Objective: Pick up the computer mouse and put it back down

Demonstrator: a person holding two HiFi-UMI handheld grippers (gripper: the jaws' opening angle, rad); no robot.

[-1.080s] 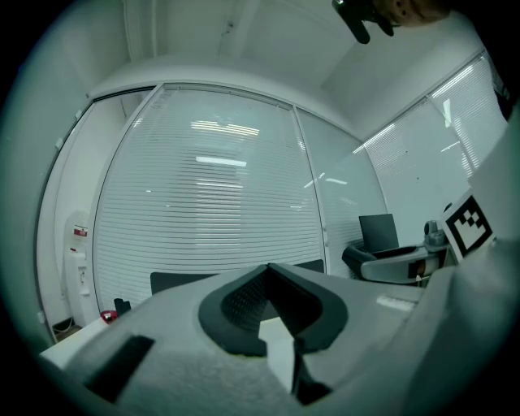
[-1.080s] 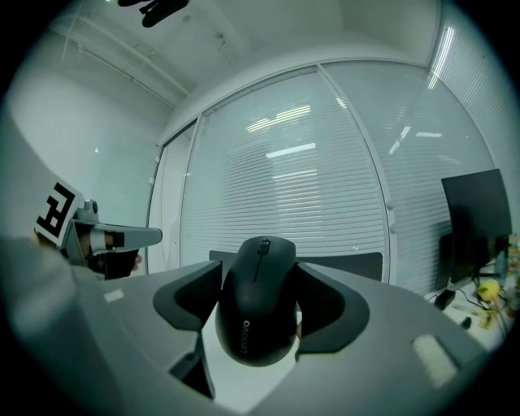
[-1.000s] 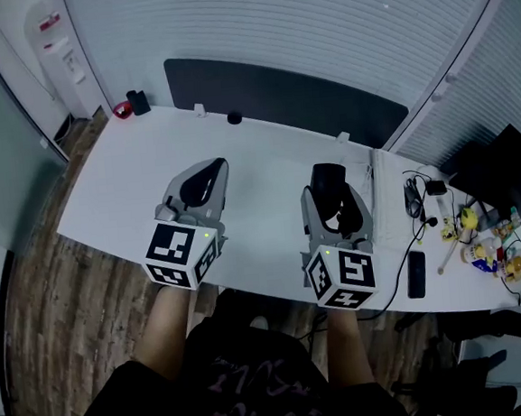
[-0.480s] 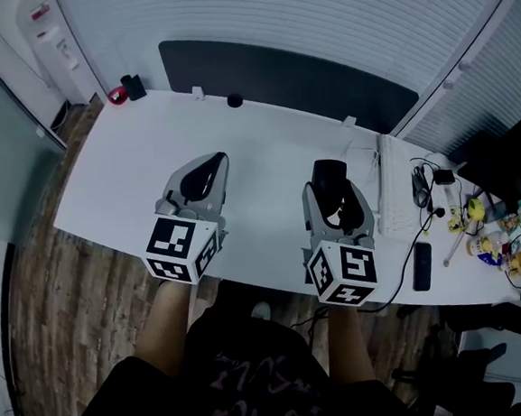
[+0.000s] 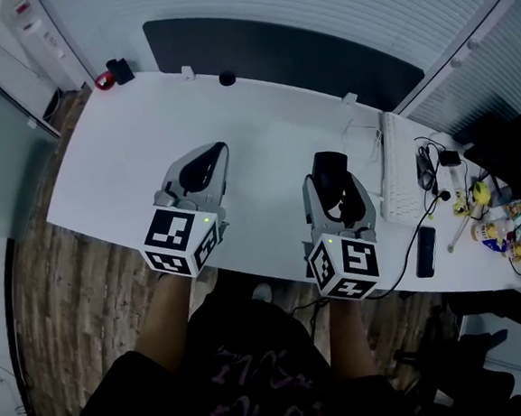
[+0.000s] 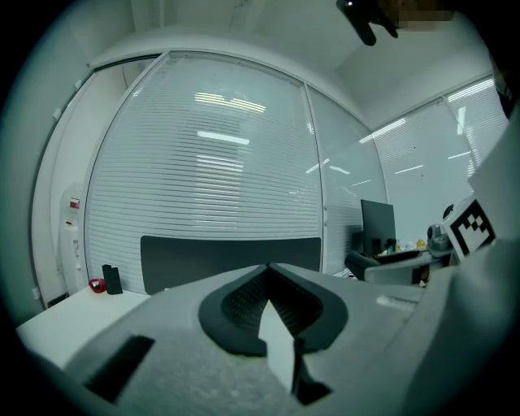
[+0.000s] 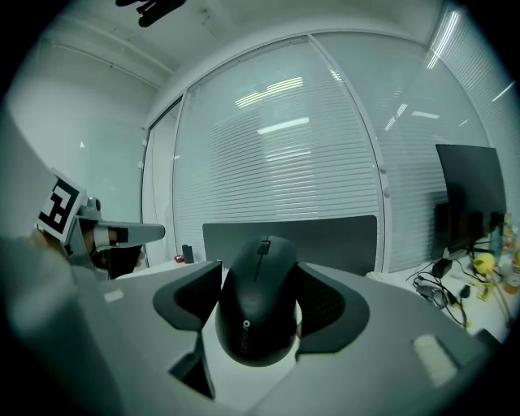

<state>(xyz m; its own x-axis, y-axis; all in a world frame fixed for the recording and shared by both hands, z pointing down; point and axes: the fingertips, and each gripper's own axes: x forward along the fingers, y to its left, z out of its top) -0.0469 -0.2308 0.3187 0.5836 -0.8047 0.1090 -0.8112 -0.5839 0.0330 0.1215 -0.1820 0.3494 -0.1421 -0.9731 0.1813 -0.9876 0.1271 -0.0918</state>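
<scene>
Black mouse [image 7: 258, 313] in right gripper [image 5: 332, 171], nearly level

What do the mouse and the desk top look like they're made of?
Mouse: black plastic, matte to satin; smooth moulded shell with a seam and a printed logo. Desk: white, smooth, flat, evenly coloured top, probably laminate board; the core can't be seen.

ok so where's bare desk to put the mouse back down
The desk is bare between the left gripper and the right gripper holding the mouse, and on to its far and left edges. Right of the keyboard it is crowded: cables, small items.
</scene>
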